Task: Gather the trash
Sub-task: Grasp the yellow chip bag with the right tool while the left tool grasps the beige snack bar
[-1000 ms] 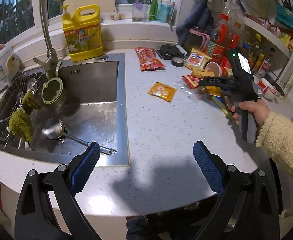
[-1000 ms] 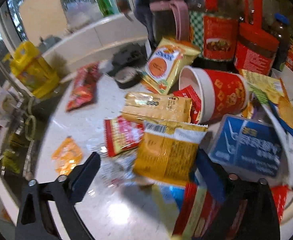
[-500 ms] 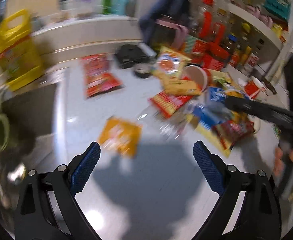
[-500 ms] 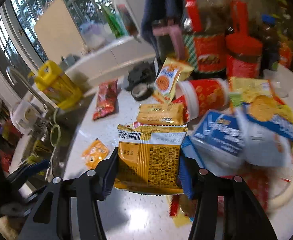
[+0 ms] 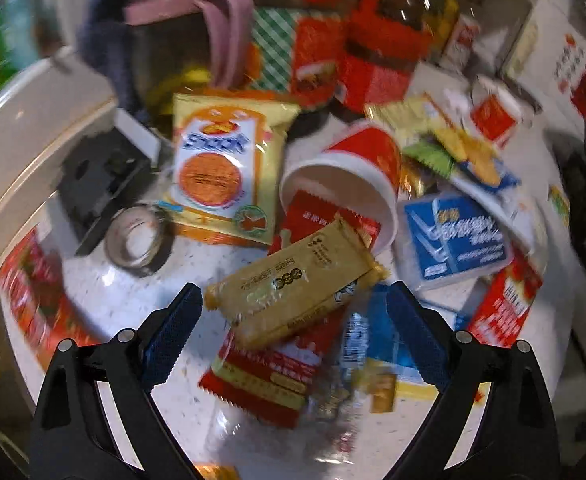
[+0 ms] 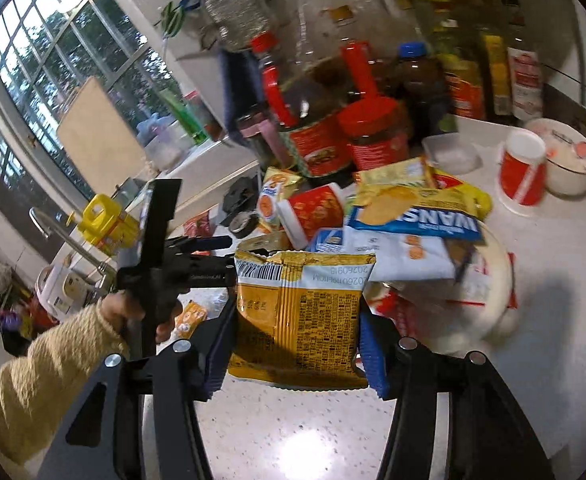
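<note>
While the speckled worktop (image 5: 105,300) carries a heap of wrappers, we hold a yellow noodle packet (image 6: 299,316) pinched in the right tongs (image 6: 293,344), lifted clear. Our left tongs (image 5: 295,336) gape open around a tan biscuit packet (image 5: 293,288) atop the pile; light, crinkly, slippery, best gripped across its flat middle.

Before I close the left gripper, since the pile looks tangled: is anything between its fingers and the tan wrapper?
Nothing visible blocks it. The left gripper is open, with the tan wrapper partly between its fingers, lying on a red packet that might get caught too.
</note>
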Tool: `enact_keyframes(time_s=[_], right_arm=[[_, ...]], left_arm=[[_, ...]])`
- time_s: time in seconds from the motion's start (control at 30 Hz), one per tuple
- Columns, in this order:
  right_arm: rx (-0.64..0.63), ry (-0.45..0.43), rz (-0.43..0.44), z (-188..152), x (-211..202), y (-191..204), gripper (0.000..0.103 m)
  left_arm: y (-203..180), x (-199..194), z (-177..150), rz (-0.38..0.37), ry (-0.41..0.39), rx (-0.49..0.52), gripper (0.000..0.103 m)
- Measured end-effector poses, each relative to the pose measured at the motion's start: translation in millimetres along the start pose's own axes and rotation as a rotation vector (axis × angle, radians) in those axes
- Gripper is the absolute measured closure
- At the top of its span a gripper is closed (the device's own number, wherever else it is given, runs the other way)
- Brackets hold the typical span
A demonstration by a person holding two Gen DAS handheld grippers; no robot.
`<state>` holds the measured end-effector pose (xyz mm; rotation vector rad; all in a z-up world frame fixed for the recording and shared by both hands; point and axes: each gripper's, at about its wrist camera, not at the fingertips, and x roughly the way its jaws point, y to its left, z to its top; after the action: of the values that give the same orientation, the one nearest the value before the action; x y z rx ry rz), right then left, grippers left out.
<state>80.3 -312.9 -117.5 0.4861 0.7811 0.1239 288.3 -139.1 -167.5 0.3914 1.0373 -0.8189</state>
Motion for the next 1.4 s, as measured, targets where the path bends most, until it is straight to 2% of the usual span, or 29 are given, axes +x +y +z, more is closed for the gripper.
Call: enact_keyframes(time_s=[0.03,0.1,0.13,0.3,0.37,0.5,0.67,0.7,0.77,0.83,0.87,1.0,1.03,1.07,1.13,1.23,1.27,1.3,1.33,1.37,1.4], right_arm=[[0.007,-0.003,-0.005,-0.8,-0.8,-2.0,0.048],[0.015,-0.005,-0.009,-1.3,0.0,-3.5,0.048],[0.021,-0.007,-0.008,-1.3,0.0,-4.4,0.048],[0.0,0.001,0.003,-0.4,7.3,1.3,0.048],[-0.01,0.002,0.012,0.4,9.7,6.3,0.048],[-0.026,0.013,0.037,1.9,17.6,13.7,0.048],[-0.033,0.018,0.044,0.6,20.5,16.1,0.048],[-0.027,0.02,0.044,0.1,20.5,14.8,0.048],[-0.02,0.018,0.043,-0.6,19.2,13.3,0.048],[-0.018,0.016,0.039,-1.3,17.5,12.2,0.048],[-0.015,0.014,0.036,-1.4,16.3,11.2,0.048],[-0.005,0.003,0.028,-1.0,11.6,8.2,0.048],[-0.002,-0.001,0.029,-0.4,10.4,7.8,0.048],[-0.005,-0.003,0.03,-0.3,9.9,7.5,0.048],[-0.007,-0.005,0.028,-0.5,9.0,8.4,0.048],[-0.013,-0.007,0.039,-1.7,8.6,11.1,0.047],[-0.016,-0.008,0.045,-2.0,8.5,12.3,0.047],[-0.016,-0.01,0.05,-2.1,8.4,13.2,0.047],[-0.016,-0.011,0.051,-1.9,8.3,14.2,0.047],[-0.018,-0.009,0.053,-1.7,8.9,14.9,0.047],[-0.022,-0.008,0.054,-1.8,9.6,15.4,0.047]], left_arm=[[-1.6,4.3,0.2,0.01,0.015,0.03,0.013],[-3.5,10.3,-1.3,0.023,0.036,0.068,0.024],[-3.3,12.2,-2.5,0.015,0.045,0.073,0.042],[4.7,3.7,-6.8,-0.06,0.015,0.028,0.067],[7.5,0.2,-10.6,-0.083,0.012,0.016,0.09],[7.6,-4.3,-21.2,-0.073,0.011,0.014,0.09],[2.5,-8.2,-14.7,-0.06,-0.029,0.021,0.088],[-0.4,-9.3,-13.7,-0.039,-0.035,0.04,0.084],[-4.3,-9.2,-10.8,-0.047,-0.038,0.056,0.06],[-7.6,-11.0,-8.1,-0.057,-0.06,0.055,0.048],[-8.3,-13.7,-6.3,-0.053,-0.081,0.051,0.048],[-7.6,-9.9,-0.1,-0.057,-0.078,0.026,0.05],[-8.4,-7.6,-0.9,-0.049,-0.068,0.03,0.066],[-8.3,-6.2,-1.5,-0.048,-0.062,0.033,0.072],[-9.4,-6.6,-0.7,-0.042,-0.066,0.034,0.081],[-10.5,-7.3,2.1,-0.048,-0.046,0.043,0.08],[-12.2,-7.2,2.2,-0.039,-0.039,0.059,0.073],[-16.7,-7.3,2.6,0.004,-0.038,0.093,0.063],[-20.3,-8.4,2.6,0.049,-0.048,0.123,0.038],[-23.4,-11.1,2.9,0.097,-0.074,0.152,0.025],[-24.0,-13.3,3.8,0.103,-0.09,0.159,0.024]])
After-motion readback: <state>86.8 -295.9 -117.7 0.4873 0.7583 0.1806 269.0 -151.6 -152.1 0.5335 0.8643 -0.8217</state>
